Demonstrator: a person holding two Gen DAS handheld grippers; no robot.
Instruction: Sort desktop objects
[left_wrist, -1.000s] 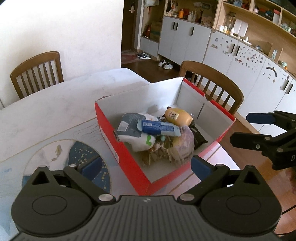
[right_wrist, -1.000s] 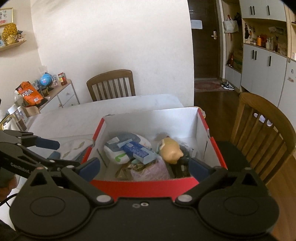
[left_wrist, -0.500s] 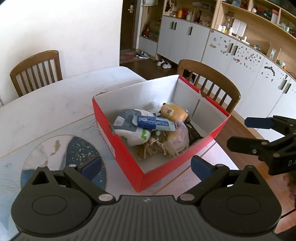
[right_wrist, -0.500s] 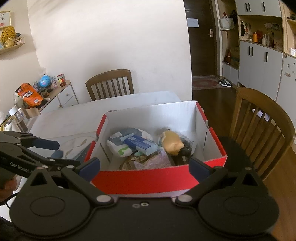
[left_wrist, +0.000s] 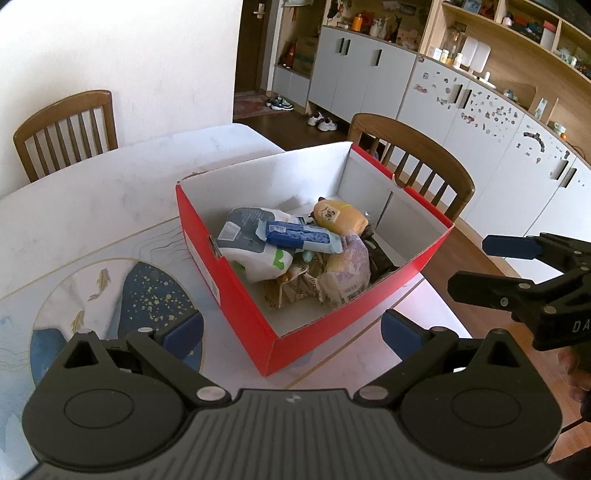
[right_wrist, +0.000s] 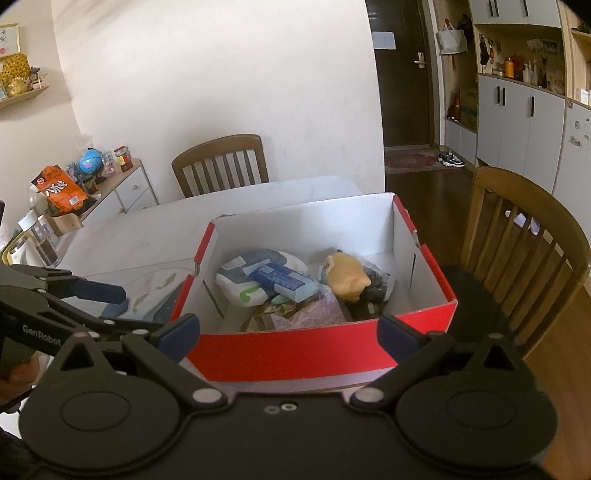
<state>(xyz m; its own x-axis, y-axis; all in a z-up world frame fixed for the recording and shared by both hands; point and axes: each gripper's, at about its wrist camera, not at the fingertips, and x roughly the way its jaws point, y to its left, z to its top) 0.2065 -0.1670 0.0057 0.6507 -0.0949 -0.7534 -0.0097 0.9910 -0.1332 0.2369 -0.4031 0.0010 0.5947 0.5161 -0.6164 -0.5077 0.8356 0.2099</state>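
Observation:
A red cardboard box (left_wrist: 236, 291) with a white inside stands on the white table. It holds a blue packet (left_wrist: 299, 236) lying on a white pouch (left_wrist: 255, 254), a tan toy (left_wrist: 340, 218), a clear purple-printed bag (left_wrist: 351, 269) and dark items beneath. My left gripper (left_wrist: 291, 332) is open and empty, short of the box's near corner. My right gripper (right_wrist: 289, 334) is open and empty, in front of the box's (right_wrist: 295, 354) red wall. The blue packet (right_wrist: 280, 278) and tan toy (right_wrist: 345, 271) show in the right wrist view too. Each gripper appears in the other's view: right gripper (left_wrist: 487, 267), left gripper (right_wrist: 110, 308).
A placemat (left_wrist: 110, 295) with a blue fish pattern lies left of the box. One wooden chair (left_wrist: 417, 158) stands just behind the box and another wooden chair (right_wrist: 221, 162) at the table's far end. A low cabinet (right_wrist: 122, 192) with clutter stands at the left wall.
Both grippers have drawn back from the box, which now looks smaller and farther off. Both stay open and empty. The box's contents have not moved.

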